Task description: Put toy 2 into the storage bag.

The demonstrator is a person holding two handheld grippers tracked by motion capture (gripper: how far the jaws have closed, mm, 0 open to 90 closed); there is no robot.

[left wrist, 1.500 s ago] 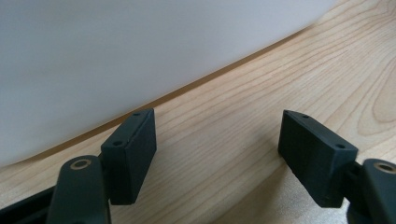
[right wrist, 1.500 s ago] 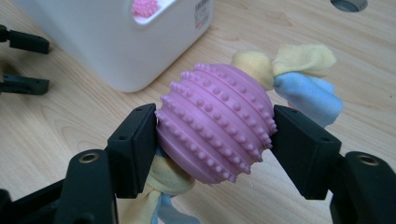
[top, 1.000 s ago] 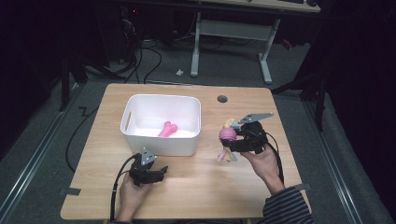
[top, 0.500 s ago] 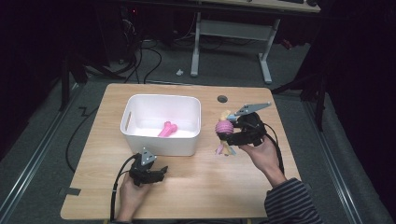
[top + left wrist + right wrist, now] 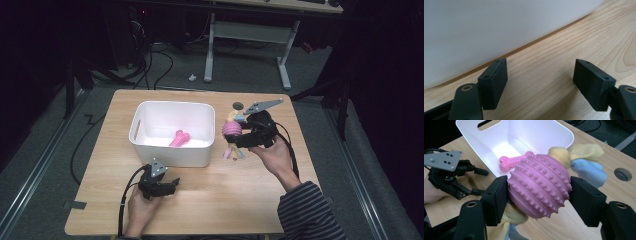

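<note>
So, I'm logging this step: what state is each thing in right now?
Pink studded rubber ball toy with yellow and blue cloth tails: clamped, lifted.
Right gripper: shut on it.
Left gripper: open, holding nothing.
White plastic bin: upright, open-topped.
Pink rubber bone: lying inside the bin.

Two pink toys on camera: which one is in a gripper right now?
The studded pink ball with yellow and blue cloth tails, clamped in the right gripper beside the white bin. The pink bone lies loose inside the bin.
</note>
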